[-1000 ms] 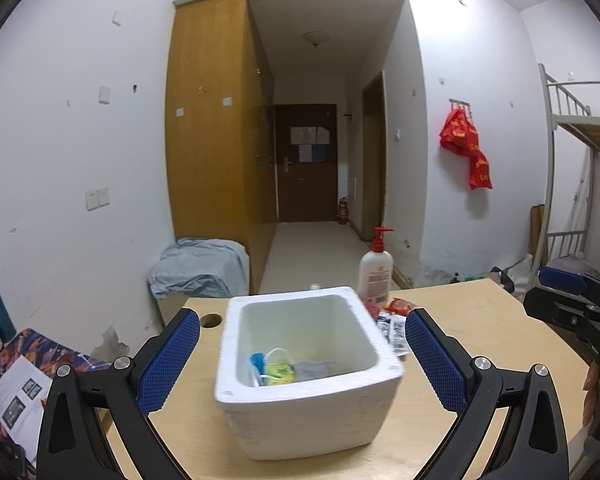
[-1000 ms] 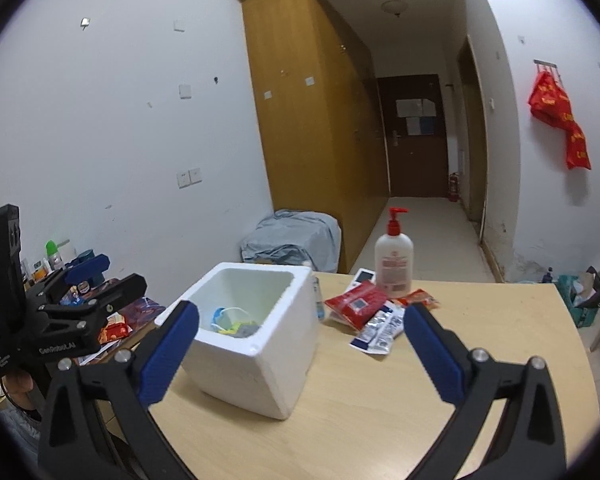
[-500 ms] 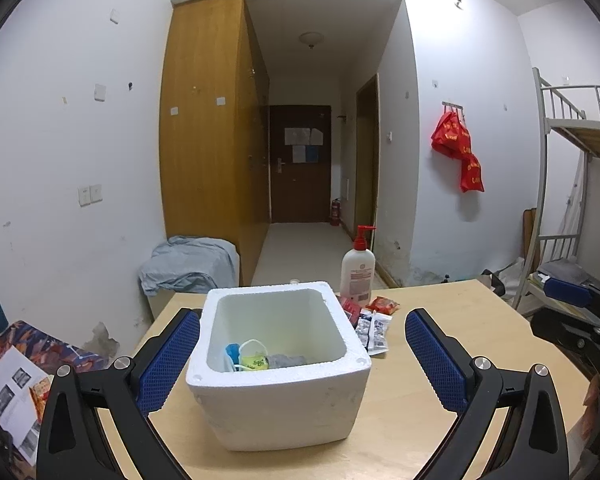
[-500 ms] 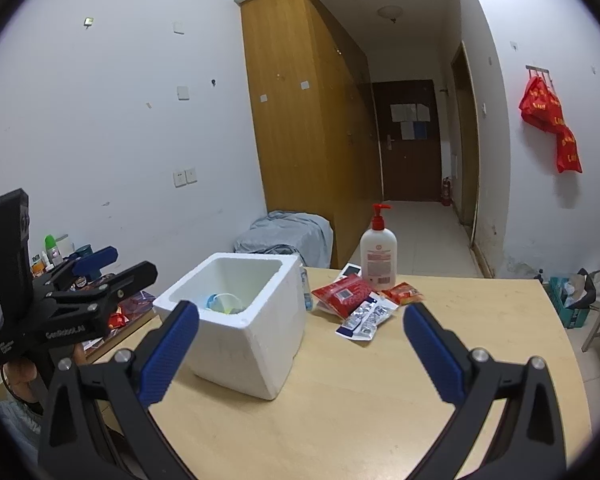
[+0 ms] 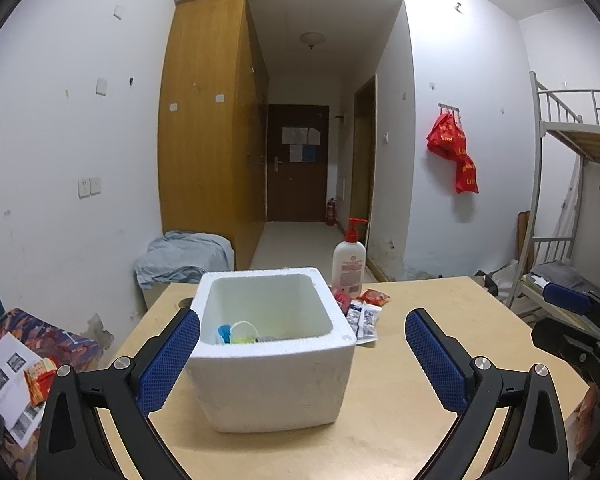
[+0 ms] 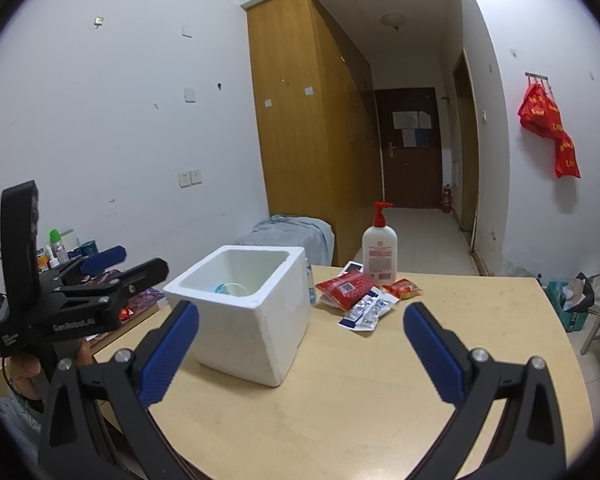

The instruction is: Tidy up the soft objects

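- Left wrist view: my left gripper is spread wide and holds nothing; the white foam box stands on the wooden table between its blue pads, touching neither.
- Inside the box lie a few small soft items, blue, yellow and grey.
- Just right of the box, packets lie flat on the table beside a pump bottle.
- Right wrist view: my right gripper is also wide apart and empty, above the table with the box ahead to its left.
- A red packet and blue-white sachets lie near the bottle.
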A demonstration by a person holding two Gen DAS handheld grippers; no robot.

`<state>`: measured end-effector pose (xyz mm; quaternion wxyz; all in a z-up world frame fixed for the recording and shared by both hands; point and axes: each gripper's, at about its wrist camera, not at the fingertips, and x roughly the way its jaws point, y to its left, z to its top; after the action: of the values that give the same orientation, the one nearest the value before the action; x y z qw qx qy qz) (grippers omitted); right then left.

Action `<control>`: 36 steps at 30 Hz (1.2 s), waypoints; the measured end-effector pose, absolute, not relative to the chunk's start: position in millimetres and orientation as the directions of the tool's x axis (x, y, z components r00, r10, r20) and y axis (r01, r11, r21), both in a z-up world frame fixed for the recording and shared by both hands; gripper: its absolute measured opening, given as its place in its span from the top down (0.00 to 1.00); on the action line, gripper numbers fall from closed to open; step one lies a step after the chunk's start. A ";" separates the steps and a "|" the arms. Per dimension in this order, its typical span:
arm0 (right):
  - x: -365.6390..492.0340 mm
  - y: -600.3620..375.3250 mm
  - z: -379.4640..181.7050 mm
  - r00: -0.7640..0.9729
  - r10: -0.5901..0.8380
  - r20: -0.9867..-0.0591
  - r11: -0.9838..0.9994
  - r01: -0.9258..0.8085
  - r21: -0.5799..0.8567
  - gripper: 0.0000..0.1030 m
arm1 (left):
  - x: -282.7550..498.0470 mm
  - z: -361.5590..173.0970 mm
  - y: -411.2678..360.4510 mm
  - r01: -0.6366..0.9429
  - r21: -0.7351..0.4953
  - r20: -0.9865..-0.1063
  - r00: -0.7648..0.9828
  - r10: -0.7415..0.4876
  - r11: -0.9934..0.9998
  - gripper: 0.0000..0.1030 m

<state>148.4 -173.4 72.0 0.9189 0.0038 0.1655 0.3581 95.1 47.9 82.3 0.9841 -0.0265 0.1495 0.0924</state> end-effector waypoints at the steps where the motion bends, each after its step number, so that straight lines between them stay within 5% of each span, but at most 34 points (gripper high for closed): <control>1: 146.1 -173.8 71.6 0.688 0.662 -0.297 0.741 -0.659 0.126 0.00 | 92.6 80.6 46.8 -0.185 -0.027 -0.297 0.940 0.169 0.982 0.00; 10: 110.4 -178.4 61.9 0.728 0.653 -0.209 0.753 -0.653 0.083 0.00 | 71.0 62.2 38.3 -0.178 -0.038 -0.281 0.946 0.160 0.983 0.00; 36: 44.9 -186.7 15.5 0.713 0.668 -0.213 0.742 -0.662 0.110 0.00 | -0.2 7.8 20.1 -0.168 -0.057 -0.232 0.961 0.151 0.984 0.00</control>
<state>44.9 -186.7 15.5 0.9254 0.0128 0.1200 0.3591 -0.2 20.1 7.8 0.9895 -0.0380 0.1141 0.0806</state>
